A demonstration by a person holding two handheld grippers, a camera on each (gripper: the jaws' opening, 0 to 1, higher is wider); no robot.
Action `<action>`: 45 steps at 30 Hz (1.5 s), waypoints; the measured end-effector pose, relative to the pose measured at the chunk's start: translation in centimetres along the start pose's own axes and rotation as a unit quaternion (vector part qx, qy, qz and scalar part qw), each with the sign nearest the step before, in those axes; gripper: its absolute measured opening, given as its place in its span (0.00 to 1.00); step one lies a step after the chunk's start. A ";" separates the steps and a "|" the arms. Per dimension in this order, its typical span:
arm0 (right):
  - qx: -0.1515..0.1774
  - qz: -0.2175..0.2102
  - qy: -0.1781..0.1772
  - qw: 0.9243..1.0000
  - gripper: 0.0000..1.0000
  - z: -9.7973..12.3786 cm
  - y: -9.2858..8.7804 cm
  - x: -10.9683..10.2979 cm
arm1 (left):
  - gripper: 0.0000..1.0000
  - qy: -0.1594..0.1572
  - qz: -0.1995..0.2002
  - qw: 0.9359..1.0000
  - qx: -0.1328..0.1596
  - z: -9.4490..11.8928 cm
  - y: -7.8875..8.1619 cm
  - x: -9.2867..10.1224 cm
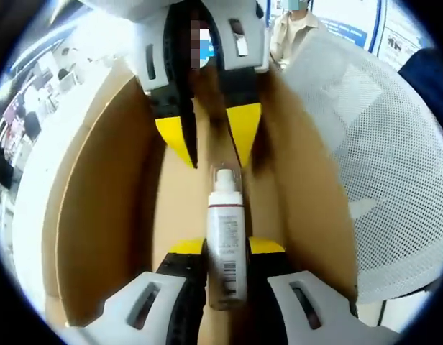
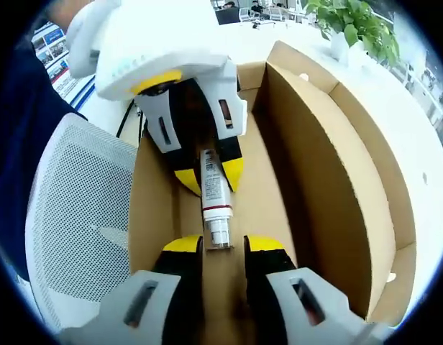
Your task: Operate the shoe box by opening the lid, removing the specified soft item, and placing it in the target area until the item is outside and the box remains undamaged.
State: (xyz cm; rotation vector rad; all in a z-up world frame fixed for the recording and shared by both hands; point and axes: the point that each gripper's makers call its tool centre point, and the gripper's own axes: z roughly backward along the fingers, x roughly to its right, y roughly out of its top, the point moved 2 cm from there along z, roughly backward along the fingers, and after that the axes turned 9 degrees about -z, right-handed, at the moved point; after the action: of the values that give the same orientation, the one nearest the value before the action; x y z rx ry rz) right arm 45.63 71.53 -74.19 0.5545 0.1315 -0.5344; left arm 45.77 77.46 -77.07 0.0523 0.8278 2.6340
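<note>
A white bottle with a barcode label and a white cap lies lengthwise inside the open cardboard shoe box. My left gripper is shut on the bottle's body. In the right gripper view the bottle points its cap toward my right gripper, which stands open with its yellow-tipped jaws either side of the cap and a gap on both sides. The left gripper reaches in from the top of that view. The right gripper faces me in the left gripper view. The box's lid flap stands raised.
A white mesh chair back presses against one long side of the box, also seen as the mesh chair. The box rests on a white table. A green plant stands at the far edge. A person stands beyond.
</note>
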 end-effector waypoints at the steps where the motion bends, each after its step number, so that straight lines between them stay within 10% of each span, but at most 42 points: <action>1: 0.005 -0.001 0.001 1.000 0.24 0.2 0.2 -0.1 | 0.17 0.001 0.016 1.000 0.015 0.2 0.3 -0.2; 9: 0.086 -0.022 0.018 0.996 0.25 4.2 3.1 -1.2 | 0.17 -0.029 0.098 0.989 0.108 3.9 1.7 -0.8; 20: 0.173 -0.034 0.055 0.983 0.24 9.8 6.6 -3.4 | 0.17 -0.030 0.128 0.953 0.273 10.5 6.5 -1.6; 45: 0.157 -0.015 0.087 0.984 0.19 8.8 7.3 -5.3 | 0.18 -0.034 0.095 0.954 0.283 10.6 8.5 -0.7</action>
State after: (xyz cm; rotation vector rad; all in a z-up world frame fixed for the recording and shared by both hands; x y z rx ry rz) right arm 44.67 74.51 -61.97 0.9083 0.2245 -0.5384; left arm 44.99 76.53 -63.53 0.3872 1.5920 2.4517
